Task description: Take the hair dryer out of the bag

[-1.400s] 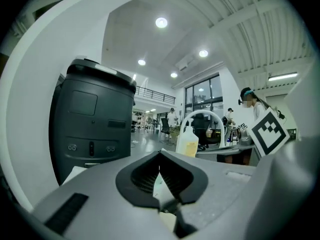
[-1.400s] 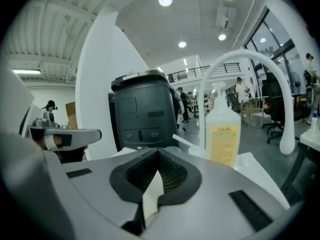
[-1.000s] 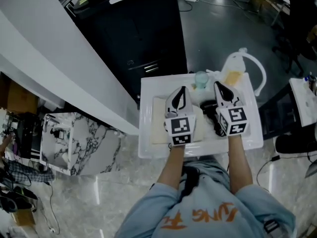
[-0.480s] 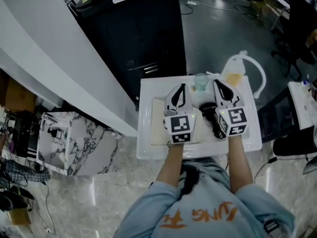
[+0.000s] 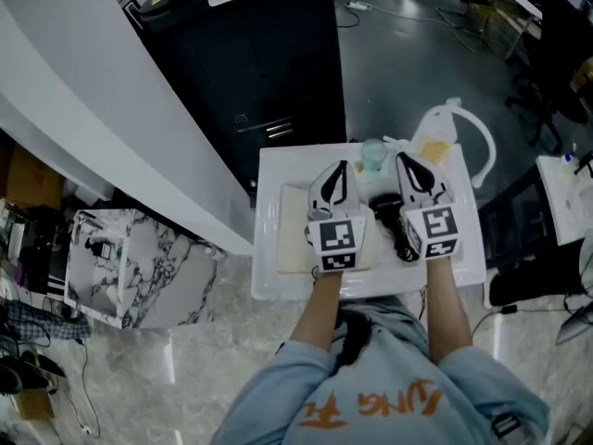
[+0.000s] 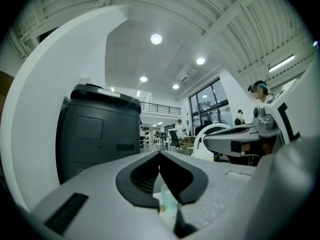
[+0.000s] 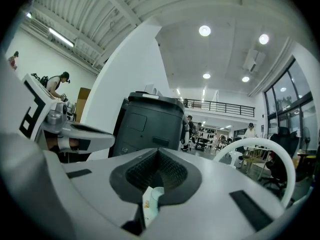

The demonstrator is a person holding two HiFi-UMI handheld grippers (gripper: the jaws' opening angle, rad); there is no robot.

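Observation:
A black hair dryer (image 5: pixel 389 213) with its cord lies on the white table (image 5: pixel 269 170), outside the flat cream bag (image 5: pixel 292 239) to its left. My left gripper (image 5: pixel 341 167) hovers over the bag's right part, shut with nothing between its jaws. My right gripper (image 5: pixel 405 158) hovers just right of the hair dryer, also shut and empty. In the left gripper view the left gripper (image 6: pixel 160 156) has its dark pads pressed together. The right gripper (image 7: pixel 159 154) shows the same in the right gripper view. Both point level toward the table's far edge.
A pale green cup (image 5: pixel 373 152) stands at the table's far edge between the two gripper tips. A white chair (image 5: pixel 459 128) is behind the table at the right, and a tall black cabinet (image 5: pixel 259 54) at the back left. People stand in the hall beyond.
Both grippers keep their places and stay shut. Only the head camera has shifted a little, so the table sits slightly further left in the picture.

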